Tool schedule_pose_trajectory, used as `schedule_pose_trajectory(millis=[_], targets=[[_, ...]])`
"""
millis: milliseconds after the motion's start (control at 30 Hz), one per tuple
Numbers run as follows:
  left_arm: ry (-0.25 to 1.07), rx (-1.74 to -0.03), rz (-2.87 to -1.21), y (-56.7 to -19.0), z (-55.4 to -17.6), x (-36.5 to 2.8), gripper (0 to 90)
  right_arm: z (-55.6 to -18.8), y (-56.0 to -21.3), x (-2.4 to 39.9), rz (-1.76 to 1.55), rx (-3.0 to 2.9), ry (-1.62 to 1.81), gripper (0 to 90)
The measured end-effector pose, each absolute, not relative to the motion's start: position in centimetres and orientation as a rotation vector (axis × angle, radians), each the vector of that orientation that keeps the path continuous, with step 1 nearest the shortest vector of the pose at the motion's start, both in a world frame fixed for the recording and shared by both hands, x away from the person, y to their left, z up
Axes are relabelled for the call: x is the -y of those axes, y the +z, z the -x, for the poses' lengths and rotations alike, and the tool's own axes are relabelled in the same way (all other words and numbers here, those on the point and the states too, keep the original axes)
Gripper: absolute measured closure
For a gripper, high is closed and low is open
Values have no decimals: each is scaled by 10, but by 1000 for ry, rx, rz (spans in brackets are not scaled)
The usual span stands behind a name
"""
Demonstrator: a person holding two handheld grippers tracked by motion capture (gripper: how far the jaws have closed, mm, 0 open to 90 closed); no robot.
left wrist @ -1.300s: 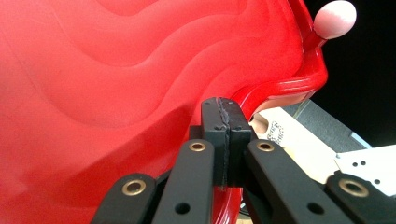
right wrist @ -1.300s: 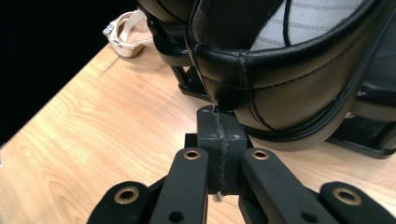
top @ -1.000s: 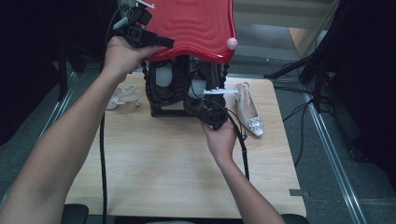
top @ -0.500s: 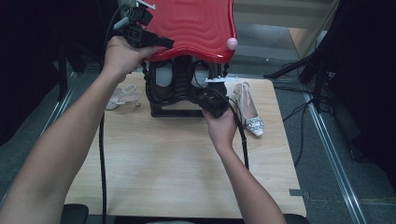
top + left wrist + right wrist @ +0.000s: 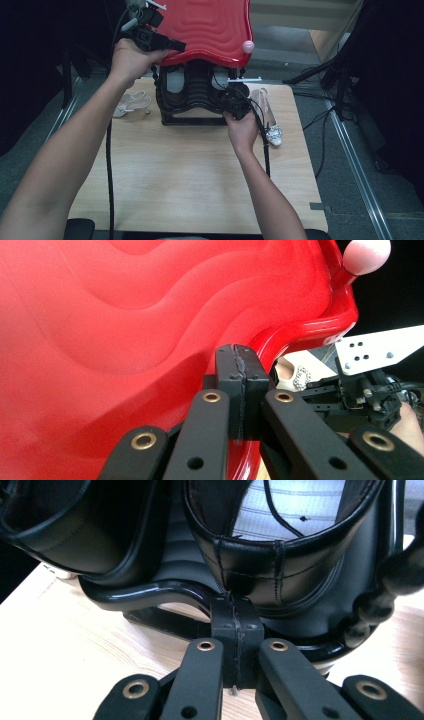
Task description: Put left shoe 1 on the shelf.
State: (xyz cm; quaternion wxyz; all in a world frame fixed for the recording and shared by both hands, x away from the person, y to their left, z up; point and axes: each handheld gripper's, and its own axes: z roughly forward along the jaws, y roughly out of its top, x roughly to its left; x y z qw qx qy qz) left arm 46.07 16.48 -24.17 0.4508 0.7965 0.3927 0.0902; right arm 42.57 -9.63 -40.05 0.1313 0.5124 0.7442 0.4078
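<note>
Two hand-held grippers work at a shoe-care machine on a wooden table (image 5: 165,180): its big red wavy lid (image 5: 210,27) is raised at the far side, above a black base (image 5: 192,97) with padded shoe-shaped wells. On the table, a strappy sandal (image 5: 131,102) lies left of the base and a pale pump with a jewelled toe (image 5: 269,122) lies right of it. The left gripper (image 5: 167,45) has its jaws fully closed against the lid's left edge, though a grip cannot be confirmed, while the right gripper (image 5: 231,96), also fully closed and holding nothing, sits at the base's near right rim.
</note>
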Motion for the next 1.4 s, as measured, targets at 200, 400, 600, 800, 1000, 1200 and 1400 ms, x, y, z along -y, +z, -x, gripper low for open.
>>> schedule_pose_trajectory(millis=[200, 400, 600, 800, 1000, 1200, 1400], targets=[[220, -969, -1969, -242, -462, -165, 900, -421, -405, 102, -1496, -2158, 1243, 900], [202, -960, -1971, -241, -464, -169, 900, -401, -404, 107, -1462, -2188, 1320, 900], [203, -968, -1973, -241, -463, -170, 900, -380, -409, 116, -1424, -2236, 1352, 900], [169, -979, -1944, -238, -460, -172, 819, -362, -423, 125, -1371, -2301, 1334, 872], [181, -965, -1947, -233, -446, -173, 738, -355, -436, 130, -1367, -2334, 1302, 867], [146, -952, -1939, -235, -429, -181, 630, -351, -445, 141, -1402, -2332, 1302, 855], [155, -926, -1956, -249, -408, -186, 571, -347, -453, 147, -1407, -2330, 1289, 858]])
